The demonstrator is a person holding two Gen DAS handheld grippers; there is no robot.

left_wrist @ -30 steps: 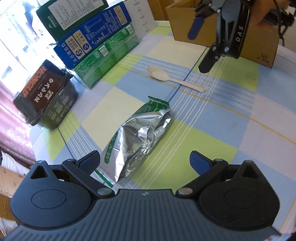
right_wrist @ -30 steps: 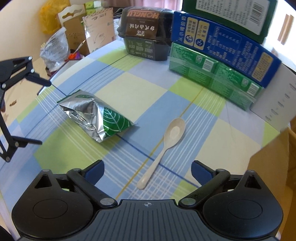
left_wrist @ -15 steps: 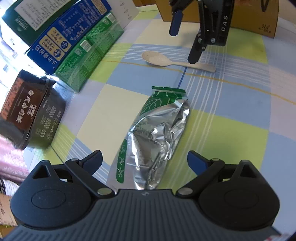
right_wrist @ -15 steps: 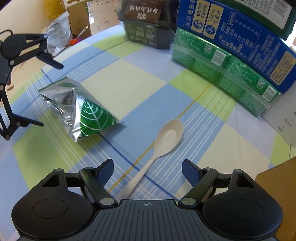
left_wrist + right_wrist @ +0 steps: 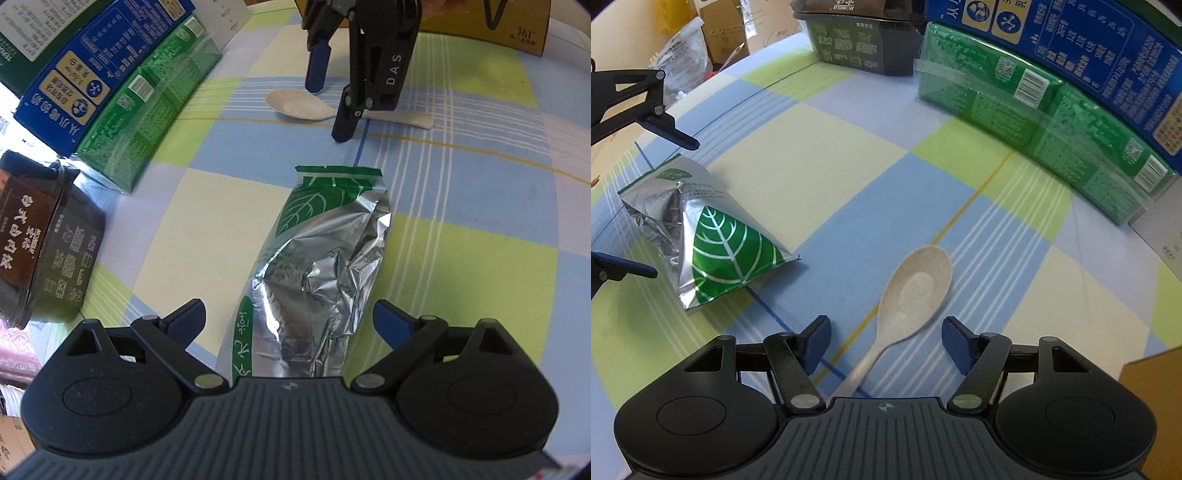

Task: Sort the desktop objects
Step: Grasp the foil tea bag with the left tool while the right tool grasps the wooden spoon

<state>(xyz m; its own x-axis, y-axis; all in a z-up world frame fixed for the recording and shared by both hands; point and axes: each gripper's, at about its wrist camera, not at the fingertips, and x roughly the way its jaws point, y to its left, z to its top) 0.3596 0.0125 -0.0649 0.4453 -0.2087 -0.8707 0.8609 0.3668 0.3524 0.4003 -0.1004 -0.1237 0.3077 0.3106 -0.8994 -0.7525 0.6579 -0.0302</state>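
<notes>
Hidden: the spoon (image 5: 916,291) handle end runs under the right gripper (image 5: 884,341) body; the near end of the foil pouch (image 5: 317,273) is cut off behind the left gripper (image 5: 288,325).
Hard to make out: whether the right fingertips touch the tabletop (image 5: 461,206) cannot be told.
Containers: a cardboard box (image 5: 491,22) stands beyond the spoon; its inside is out of sight. A black lidded tray (image 5: 48,243) sits left of the pouch, contents unseen.
Left jaws: wide apart, one on each side of the pouch, gripping nothing.
Right jaws: apart, straddling the spoon neck.
Spoon: flat on the tabletop, bowl up, just beyond the pouch's green leaf end.
Boxes: green carton (image 5: 1045,129) under a blue carton (image 5: 1089,48), beyond the spoon.
</notes>
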